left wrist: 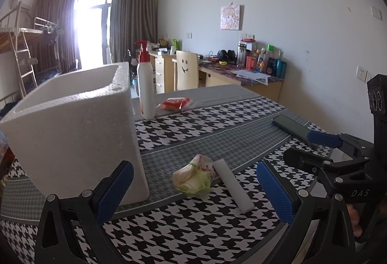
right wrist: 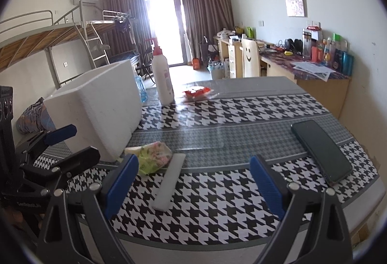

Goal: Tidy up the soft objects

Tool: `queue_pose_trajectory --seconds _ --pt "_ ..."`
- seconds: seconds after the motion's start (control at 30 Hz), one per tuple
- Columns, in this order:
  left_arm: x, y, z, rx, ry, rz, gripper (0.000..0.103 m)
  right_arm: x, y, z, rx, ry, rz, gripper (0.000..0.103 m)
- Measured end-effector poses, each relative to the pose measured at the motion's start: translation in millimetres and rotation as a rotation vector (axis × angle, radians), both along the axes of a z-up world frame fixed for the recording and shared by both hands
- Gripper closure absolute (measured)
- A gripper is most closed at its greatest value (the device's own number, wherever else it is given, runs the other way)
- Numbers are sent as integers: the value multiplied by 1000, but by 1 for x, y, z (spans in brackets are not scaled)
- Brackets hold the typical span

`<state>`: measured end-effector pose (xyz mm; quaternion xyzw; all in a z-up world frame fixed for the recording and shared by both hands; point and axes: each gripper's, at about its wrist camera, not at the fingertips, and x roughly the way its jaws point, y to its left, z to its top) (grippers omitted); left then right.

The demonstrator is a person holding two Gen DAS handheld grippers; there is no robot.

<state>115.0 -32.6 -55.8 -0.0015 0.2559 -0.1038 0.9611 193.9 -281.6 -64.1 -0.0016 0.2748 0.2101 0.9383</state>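
Note:
A crumpled floral cloth bundle (left wrist: 193,175) (right wrist: 154,157) lies on the houndstooth tablecloth beside a white foam strip (left wrist: 233,185) (right wrist: 169,181). An open white foam box (left wrist: 72,128) (right wrist: 96,106) stands just left of them. My left gripper (left wrist: 194,194) hovers open in front of the bundle, nothing between its blue pads. My right gripper (right wrist: 194,187) is open too, above the cloth near the strip's right side. Each gripper shows in the other's view: the right gripper (left wrist: 300,151), the left gripper (right wrist: 77,142). A red-and-white soft packet (left wrist: 175,103) (right wrist: 197,92) lies farther back.
A white pump bottle (left wrist: 145,85) (right wrist: 162,77) stands behind the box. A dark phone (left wrist: 293,128) (right wrist: 321,150) lies on the right of the table (left wrist: 217,123). Beyond are a chair, a cluttered desk and a bunk bed. A patterned bundle (right wrist: 33,116) sits left of the box.

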Motion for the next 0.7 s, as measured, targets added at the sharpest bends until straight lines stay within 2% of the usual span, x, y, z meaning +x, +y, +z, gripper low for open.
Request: queue_pose_trajectory --seconds 0.1,0.43,0.7 --pt "4 -1 -4 -14 15 -4 1 3 -2 -4 -2 13 -6 8" --pt "18 -13 -18 17 63 -40 1 6 -9 -13 0 33 -18 8" --pt "30 -17 -23 39 80 -31 1 13 -18 -24 1 62 -37 8"
